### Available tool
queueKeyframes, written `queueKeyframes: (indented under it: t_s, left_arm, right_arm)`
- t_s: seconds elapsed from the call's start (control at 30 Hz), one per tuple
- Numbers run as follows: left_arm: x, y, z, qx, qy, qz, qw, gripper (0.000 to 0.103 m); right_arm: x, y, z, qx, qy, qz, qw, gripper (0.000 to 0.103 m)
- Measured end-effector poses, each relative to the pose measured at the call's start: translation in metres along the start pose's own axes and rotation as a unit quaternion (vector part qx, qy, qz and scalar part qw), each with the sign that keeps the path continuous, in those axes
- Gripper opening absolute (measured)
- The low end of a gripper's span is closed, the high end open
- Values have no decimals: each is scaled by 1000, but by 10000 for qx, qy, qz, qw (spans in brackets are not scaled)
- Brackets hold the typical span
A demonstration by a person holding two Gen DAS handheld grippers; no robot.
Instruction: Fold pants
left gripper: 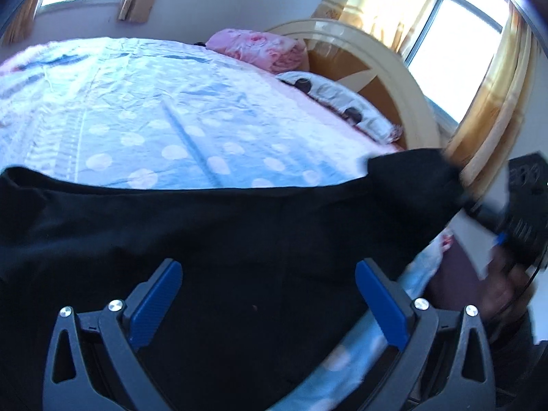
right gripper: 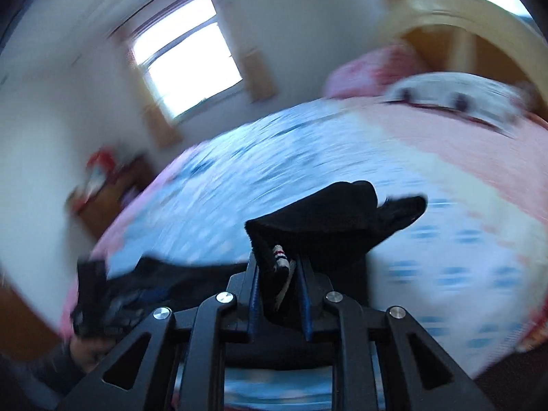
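Observation:
The black pants hang stretched across the lower left wrist view, above the bed's near edge. My left gripper is open, its blue pads wide apart just in front of the cloth, gripping nothing. My right gripper is shut on a bunched end of the pants, with a striped drawstring or label between the jaws. The right gripper also shows at the right edge of the left wrist view, holding the cloth's corner up. The right wrist view is motion-blurred.
A bed with a blue polka-dot sheet fills the middle. A pink quilt and a spotted pillow lie by the curved wooden headboard. Windows with curtains are behind. A low cabinet stands left of the bed.

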State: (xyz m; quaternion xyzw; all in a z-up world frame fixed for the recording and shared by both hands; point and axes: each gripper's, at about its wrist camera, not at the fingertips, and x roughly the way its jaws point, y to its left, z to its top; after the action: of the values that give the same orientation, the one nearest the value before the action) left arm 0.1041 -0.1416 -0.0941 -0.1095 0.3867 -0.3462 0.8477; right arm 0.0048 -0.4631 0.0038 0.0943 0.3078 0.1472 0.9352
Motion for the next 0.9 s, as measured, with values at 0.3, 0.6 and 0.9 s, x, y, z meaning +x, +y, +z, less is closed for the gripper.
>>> queueKeyframes:
  t_s: [0.3,0.6,0.9]
  left_arm:
    - [35,5,-10,-763,511,-1012,9906,103]
    - [52,-22,0,-581,735,-1178,9886,101]
    - [76,-55,7,342,986,90,9945,14]
  right_arm:
    - [106,63,-56,-1191,1337,-62,9838,22]
    - [68,36,-62,-1115,1363,-65,9843,52]
    - [37,-12,-60,-97,691,-56,9975,52]
